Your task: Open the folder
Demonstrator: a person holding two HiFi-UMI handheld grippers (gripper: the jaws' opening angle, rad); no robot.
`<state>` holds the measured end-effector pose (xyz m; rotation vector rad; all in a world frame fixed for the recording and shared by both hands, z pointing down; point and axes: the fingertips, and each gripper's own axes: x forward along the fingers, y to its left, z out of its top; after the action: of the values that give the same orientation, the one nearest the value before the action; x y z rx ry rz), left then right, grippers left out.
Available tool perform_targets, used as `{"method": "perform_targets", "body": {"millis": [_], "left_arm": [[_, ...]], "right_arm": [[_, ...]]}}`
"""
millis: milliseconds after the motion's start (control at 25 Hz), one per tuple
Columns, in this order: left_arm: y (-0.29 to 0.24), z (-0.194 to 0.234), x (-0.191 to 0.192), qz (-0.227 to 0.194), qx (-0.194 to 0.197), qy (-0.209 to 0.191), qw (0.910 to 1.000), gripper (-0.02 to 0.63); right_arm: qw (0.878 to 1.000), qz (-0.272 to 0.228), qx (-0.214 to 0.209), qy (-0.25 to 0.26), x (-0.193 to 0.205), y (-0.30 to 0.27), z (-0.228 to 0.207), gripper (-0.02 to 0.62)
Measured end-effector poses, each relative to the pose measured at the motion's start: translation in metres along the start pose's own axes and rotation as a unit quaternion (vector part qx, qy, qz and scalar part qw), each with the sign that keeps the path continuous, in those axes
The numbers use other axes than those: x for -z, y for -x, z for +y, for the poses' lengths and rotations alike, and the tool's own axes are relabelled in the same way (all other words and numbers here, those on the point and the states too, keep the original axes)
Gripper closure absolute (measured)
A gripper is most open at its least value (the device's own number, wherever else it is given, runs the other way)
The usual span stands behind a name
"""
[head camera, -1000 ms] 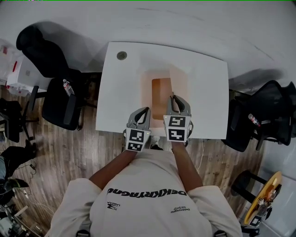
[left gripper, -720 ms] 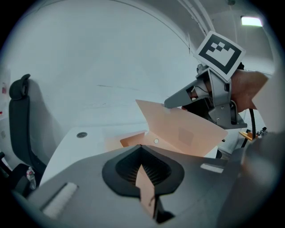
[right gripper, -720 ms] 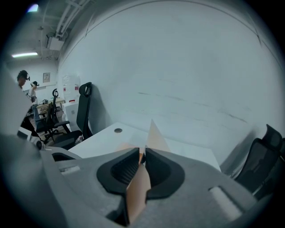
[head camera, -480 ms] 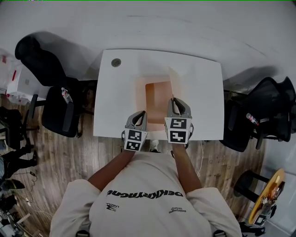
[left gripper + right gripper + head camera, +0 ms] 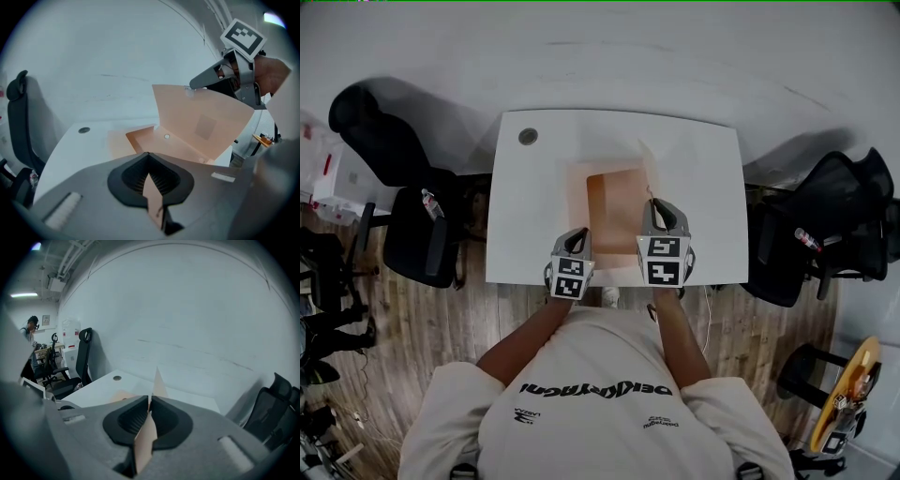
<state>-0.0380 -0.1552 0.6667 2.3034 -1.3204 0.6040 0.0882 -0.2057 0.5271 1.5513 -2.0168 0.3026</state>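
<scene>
The orange folder [image 5: 614, 202] lies half open near the front edge of the white surface [image 5: 525, 206], with its cover [image 5: 201, 126] raised upright along the right side. The right gripper [image 5: 654, 204] pinches that cover's edge; its fingers [image 5: 171, 420] have just been closing on it. The left gripper [image 5: 577, 236] has its fingers [image 5: 131, 176] clamped on the folder's lower sheet at the near edge. A black office chair [image 5: 412, 225] stands left of the surface.

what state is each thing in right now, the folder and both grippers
folder: flat on the table, partly open.
cover: lifted, standing up along the folder's right side.
left gripper: shut on the folder's near edge.
right gripper: jaws have just been closing, shut on the cover's edge.
</scene>
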Motion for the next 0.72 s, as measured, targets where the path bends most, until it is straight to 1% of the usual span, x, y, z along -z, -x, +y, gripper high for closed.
{"method": "perform_targets", "body": {"millis": [160, 360, 720], "left_arm": [[-0.009, -0.002, 0.018, 0.03, 0.001, 0.018, 0.9994, 0.618], [-0.016, -0.003, 0.028, 0.057, -0.01, 0.007, 0.9983, 0.618], [-0.025, -0.003, 0.045, 0.094, -0.015, 0.017, 0.9953, 0.618]], "right_arm": [[1.0, -0.001, 0.006, -0.002, 0.001, 0.004, -0.011, 0.575], [1.0, -0.004, 0.015, -0.006, 0.005, 0.009, -0.025, 0.58], [1.0, -0.002, 0.025, -0.012, 0.01, 0.013, -0.044, 0.584]]}}
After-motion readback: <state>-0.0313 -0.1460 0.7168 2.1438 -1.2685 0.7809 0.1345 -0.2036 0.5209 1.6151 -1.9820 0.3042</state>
